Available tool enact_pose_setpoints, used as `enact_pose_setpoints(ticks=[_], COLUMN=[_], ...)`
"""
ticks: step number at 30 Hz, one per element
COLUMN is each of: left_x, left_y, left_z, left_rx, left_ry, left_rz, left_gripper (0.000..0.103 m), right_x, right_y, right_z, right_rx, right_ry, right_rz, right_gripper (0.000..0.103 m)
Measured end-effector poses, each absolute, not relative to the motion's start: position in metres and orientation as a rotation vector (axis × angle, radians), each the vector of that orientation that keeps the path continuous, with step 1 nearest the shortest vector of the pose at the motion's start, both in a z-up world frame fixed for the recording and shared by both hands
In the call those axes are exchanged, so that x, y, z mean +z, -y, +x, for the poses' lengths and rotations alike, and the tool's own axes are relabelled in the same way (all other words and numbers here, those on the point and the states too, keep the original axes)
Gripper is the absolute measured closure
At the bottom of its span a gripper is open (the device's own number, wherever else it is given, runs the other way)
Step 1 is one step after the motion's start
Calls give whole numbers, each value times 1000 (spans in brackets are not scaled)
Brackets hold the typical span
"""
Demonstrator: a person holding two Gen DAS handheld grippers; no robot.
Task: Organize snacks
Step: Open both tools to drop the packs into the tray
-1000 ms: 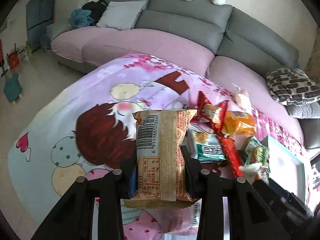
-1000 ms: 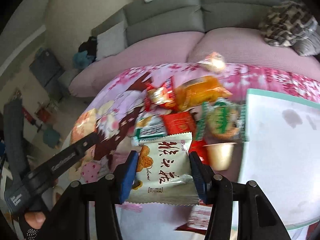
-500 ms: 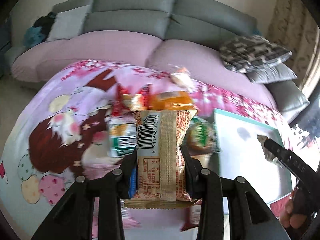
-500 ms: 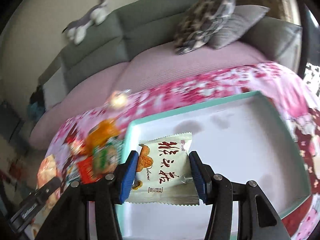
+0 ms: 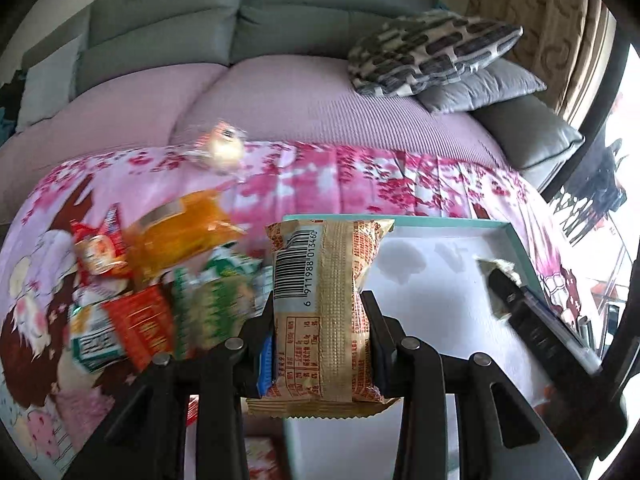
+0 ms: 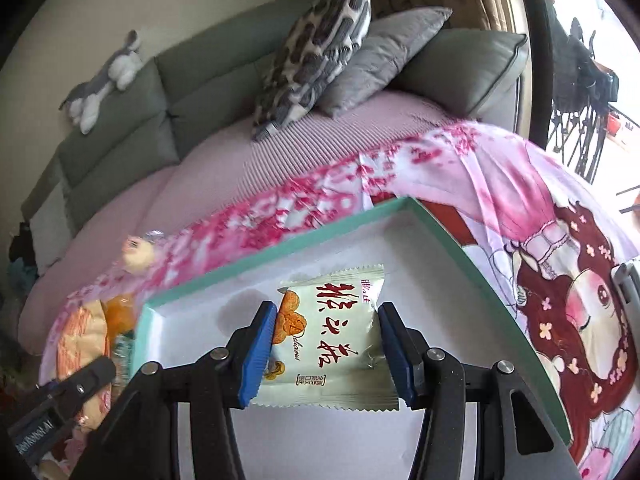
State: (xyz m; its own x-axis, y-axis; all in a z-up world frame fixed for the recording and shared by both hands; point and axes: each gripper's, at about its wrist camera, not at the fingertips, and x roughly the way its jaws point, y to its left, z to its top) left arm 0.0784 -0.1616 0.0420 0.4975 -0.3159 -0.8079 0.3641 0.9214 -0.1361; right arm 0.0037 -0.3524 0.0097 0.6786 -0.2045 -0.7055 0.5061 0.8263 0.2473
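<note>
Snacks are mid-transfer: the left claw (image 5: pixel 322 320) grips a tan packet (image 5: pixel 324 304) upright over the near corner of the teal-rimmed tray (image 5: pixel 400 222), and the right claw (image 6: pixel 326 350) grips a pale green packet (image 6: pixel 334 336) above the tray's white floor. No snack shows lying on the tray's floor yet. Left of the left claw, a heap of packets (image 5: pixel 152 280) waits on the pink cartoon cloth (image 5: pixel 360 176), with one wrapped sweet (image 5: pixel 222 146) well beyond it.

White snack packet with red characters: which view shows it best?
The right wrist view: the white snack packet faces the camera, clamped in the right gripper over the teal-rimmed tray. The left wrist view shows only a sliver of it behind that gripper's finger.
</note>
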Motion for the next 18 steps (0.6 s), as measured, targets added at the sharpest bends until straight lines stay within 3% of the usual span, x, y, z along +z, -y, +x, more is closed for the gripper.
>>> enact_pose_setpoints(ticks=[11, 13, 14, 18], left_x=[4, 4, 6, 19], left_y=[197, 196, 196, 190], left_z=[109, 109, 108, 102], left_rx=[-388, -385, -389, -385], left_ry=[-1058, -1058, -1050, -1027], left_rz=[56, 48, 46, 50], left_gripper=[63, 51, 38, 35], right_x=[-4, -2, -1, 7], right_y=[360, 360, 360, 359], right_z=[8, 10, 11, 7], right_rx=[-436, -437, -445, -458], right_ry=[-751, -757, -761, -770], right_rz=[457, 446, 432, 427], right_gripper=[48, 47, 46, 41])
